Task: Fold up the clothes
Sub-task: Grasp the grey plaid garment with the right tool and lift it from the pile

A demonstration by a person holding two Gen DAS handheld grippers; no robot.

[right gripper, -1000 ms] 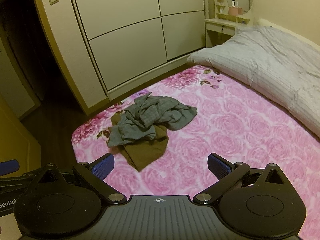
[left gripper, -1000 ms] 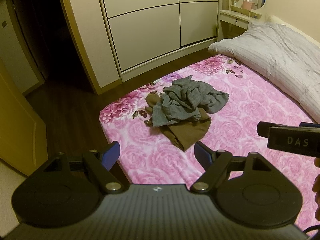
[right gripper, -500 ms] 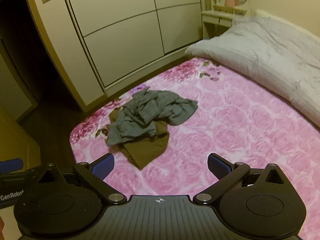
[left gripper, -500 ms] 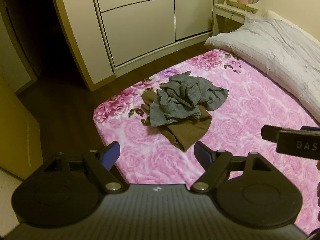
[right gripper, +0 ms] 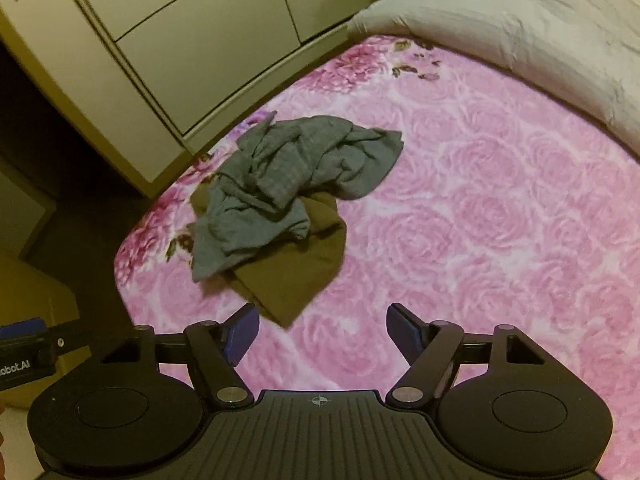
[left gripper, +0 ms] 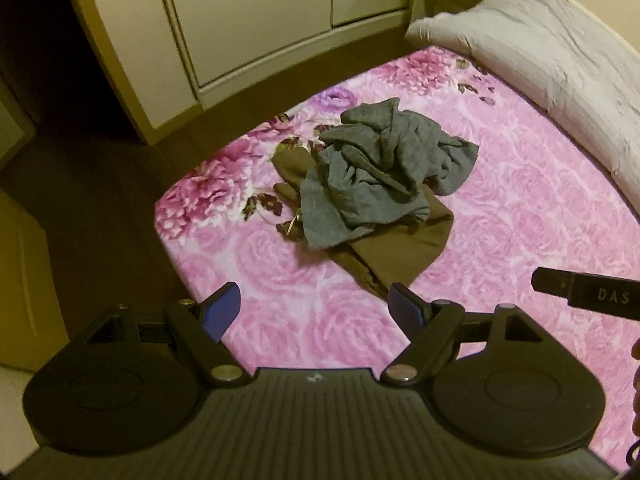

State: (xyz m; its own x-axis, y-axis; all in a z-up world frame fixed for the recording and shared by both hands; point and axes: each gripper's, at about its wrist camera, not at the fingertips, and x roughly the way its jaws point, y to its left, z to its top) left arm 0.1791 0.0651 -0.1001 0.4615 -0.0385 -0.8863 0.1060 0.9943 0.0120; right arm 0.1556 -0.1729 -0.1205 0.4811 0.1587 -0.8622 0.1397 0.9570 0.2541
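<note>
A crumpled grey garment (left gripper: 384,172) (right gripper: 288,184) lies in a heap on top of an olive-brown garment (left gripper: 396,252) (right gripper: 296,276), near the foot corner of a bed with a pink rose-patterned blanket (left gripper: 520,208) (right gripper: 500,220). My left gripper (left gripper: 316,308) hangs open above the blanket, short of the pile, nothing between its blue pads. My right gripper (right gripper: 322,332) is open too, its left pad just at the brown garment's near tip. Each gripper's body shows at the edge of the other's view.
A folded whitish duvet (left gripper: 560,60) (right gripper: 540,32) lies along the bed's far right side. Cream wardrobe doors (left gripper: 260,20) (right gripper: 180,40) stand past the foot of the bed. Dark wooden floor (left gripper: 100,200) runs along the bed's left edge.
Both grippers have moved forward and lower toward the clothes pile, which now looks larger. The clothes have not moved. The right gripper's fingers have narrowed a little.
</note>
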